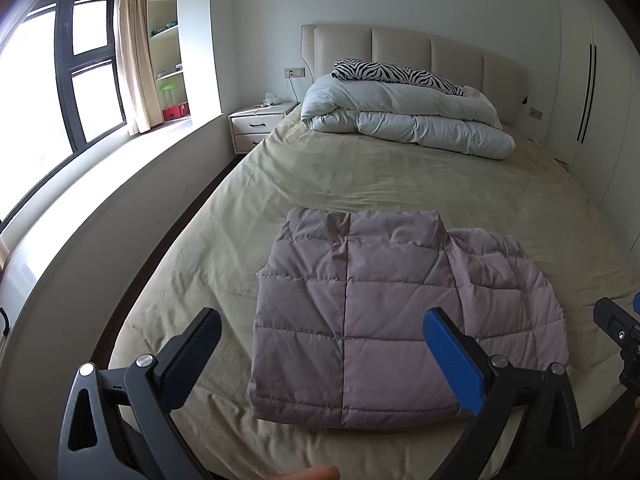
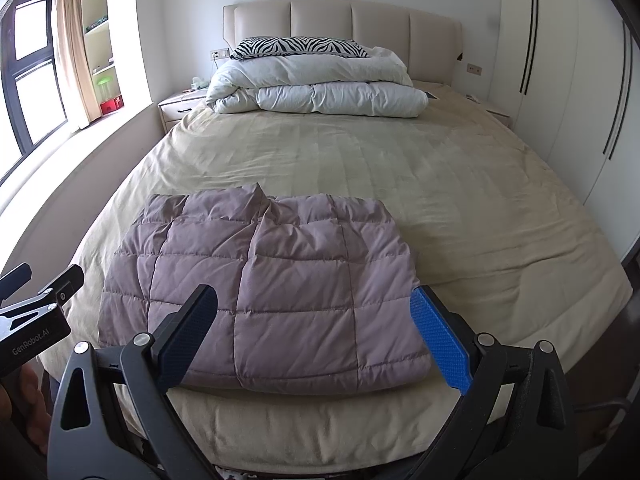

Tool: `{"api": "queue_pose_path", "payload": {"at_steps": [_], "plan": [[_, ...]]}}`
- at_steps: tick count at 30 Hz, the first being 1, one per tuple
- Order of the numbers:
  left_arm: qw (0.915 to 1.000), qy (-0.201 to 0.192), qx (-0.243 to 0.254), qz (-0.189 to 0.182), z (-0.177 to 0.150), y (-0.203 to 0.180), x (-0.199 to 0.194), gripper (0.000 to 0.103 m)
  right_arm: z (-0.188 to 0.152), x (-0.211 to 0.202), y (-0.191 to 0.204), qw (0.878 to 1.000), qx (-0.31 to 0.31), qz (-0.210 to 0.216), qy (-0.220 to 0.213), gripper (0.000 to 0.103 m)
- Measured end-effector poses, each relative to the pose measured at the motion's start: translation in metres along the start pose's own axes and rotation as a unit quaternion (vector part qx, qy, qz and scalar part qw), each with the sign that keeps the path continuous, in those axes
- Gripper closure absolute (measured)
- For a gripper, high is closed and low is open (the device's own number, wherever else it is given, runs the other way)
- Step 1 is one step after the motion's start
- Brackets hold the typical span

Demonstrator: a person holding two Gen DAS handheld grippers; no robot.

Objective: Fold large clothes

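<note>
A mauve quilted puffer jacket (image 1: 384, 312) (image 2: 264, 296) lies folded into a rough rectangle at the near end of the bed. My left gripper (image 1: 320, 336) hovers open above its near left part, holding nothing. My right gripper (image 2: 314, 318) is open too, raised over the jacket's near right part, with nothing between its fingers. Each gripper shows at the edge of the other's view: the right gripper (image 1: 618, 328) at the far right, the left gripper (image 2: 36, 300) at the far left. A fingertip (image 1: 308, 472) shows at the bottom of the left wrist view.
The bed (image 1: 400, 184) (image 2: 400, 168) wears a beige sheet. A folded white duvet (image 2: 316, 88) and zebra pillow (image 2: 300, 46) sit by the headboard. A white nightstand (image 1: 256, 124) and a window ledge (image 1: 120, 168) are left; wardrobe doors (image 2: 568, 80) right.
</note>
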State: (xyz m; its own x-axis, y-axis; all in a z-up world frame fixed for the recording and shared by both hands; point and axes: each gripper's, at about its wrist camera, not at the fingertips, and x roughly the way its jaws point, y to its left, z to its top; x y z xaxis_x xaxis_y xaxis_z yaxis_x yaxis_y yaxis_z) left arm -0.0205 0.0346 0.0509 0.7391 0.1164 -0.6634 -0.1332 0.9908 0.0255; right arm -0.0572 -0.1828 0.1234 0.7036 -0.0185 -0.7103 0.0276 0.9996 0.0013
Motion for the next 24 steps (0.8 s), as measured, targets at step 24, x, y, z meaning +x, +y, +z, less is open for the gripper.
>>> {"api": "queue_pose_path", "payload": {"at_steps": [24], "plan": [[1.0000,0.001,0.002,0.000,-0.0019,0.0016,0.0001,0.000,-0.0011,0.0012,0.0000,1.000,0.000,0.000,0.002,0.004]]}}
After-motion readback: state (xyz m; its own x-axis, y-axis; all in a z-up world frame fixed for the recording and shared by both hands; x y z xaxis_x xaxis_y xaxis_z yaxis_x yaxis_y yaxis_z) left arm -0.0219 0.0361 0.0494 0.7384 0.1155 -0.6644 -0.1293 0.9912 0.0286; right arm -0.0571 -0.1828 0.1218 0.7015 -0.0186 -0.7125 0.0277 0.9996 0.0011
